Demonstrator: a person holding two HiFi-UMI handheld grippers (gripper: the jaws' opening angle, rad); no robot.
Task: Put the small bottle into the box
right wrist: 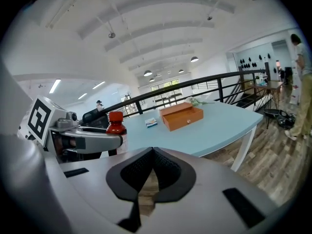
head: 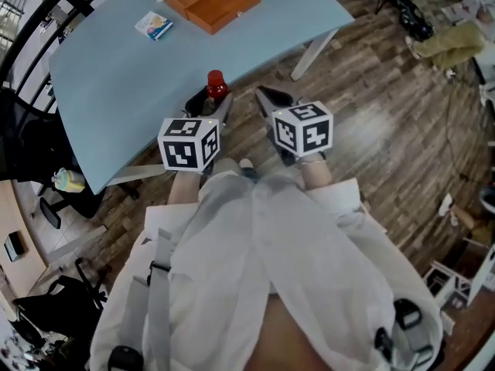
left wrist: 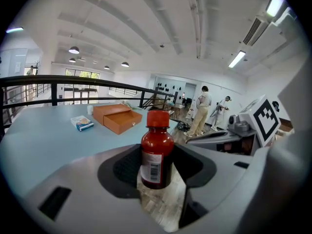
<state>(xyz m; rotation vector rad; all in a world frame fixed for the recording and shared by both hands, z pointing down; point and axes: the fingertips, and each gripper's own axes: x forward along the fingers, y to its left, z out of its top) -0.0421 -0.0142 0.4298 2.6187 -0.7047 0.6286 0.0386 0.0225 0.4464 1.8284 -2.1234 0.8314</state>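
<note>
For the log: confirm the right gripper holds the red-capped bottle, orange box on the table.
Wrong gripper: the left gripper holds the red-capped bottle, as the left gripper view shows; the right gripper is shut, empty. The orange box is on the table.

A small blue packet lies on the pale-blue table.

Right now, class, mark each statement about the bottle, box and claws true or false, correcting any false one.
1. The left claw holds the small bottle. True.
2. The box sits on the table. True.
3. The small bottle lies inside the box. False: it is in the left claw, away from the box.
4. The right claw grips the blue packet. False: it is shut on nothing; the blue packet lies on the table.
</note>
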